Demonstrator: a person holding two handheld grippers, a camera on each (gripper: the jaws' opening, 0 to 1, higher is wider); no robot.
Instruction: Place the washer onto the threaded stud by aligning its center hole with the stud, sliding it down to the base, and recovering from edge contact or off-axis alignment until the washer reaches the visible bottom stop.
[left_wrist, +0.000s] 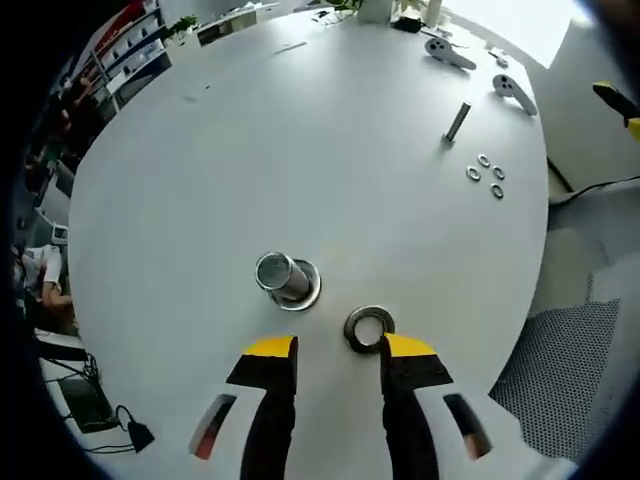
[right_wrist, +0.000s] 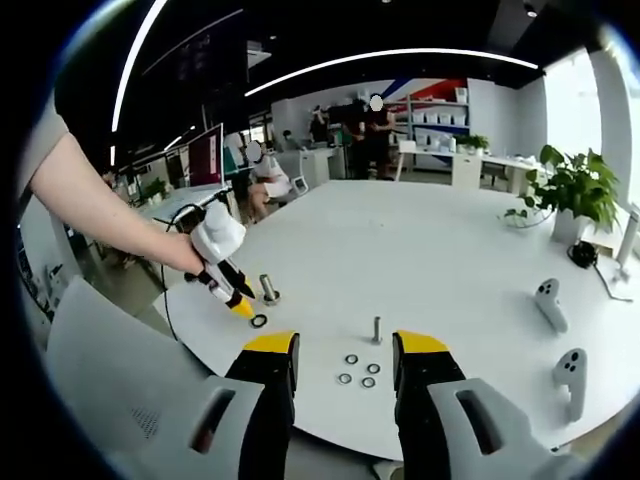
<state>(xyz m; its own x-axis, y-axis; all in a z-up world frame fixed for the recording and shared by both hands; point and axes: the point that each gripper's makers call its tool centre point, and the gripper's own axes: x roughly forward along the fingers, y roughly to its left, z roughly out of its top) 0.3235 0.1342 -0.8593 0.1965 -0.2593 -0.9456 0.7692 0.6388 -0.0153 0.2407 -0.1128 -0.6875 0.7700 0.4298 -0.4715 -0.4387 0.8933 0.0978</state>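
Observation:
The threaded stud (left_wrist: 285, 278) stands upright on its round base on the white table (left_wrist: 300, 150). A large steel washer (left_wrist: 368, 328) lies flat on the table just right of it, touching the tip of the right-hand finger. My left gripper (left_wrist: 338, 350) hovers over the table, open, with nothing between its yellow tips. From the right gripper view a person's hand holds the left gripper (right_wrist: 242, 308) tilted down over the washer (right_wrist: 259, 321), beside the stud (right_wrist: 267, 289). My right gripper (right_wrist: 345, 348) stands open and empty near the table's edge.
A smaller stud (right_wrist: 376, 329) and three small washers (right_wrist: 355, 370) lie just ahead of the right gripper. Two white controllers (right_wrist: 548, 300) rest at the right. A potted plant (right_wrist: 575, 190) stands at the far side. A grey chair (right_wrist: 110, 390) is at the lower left.

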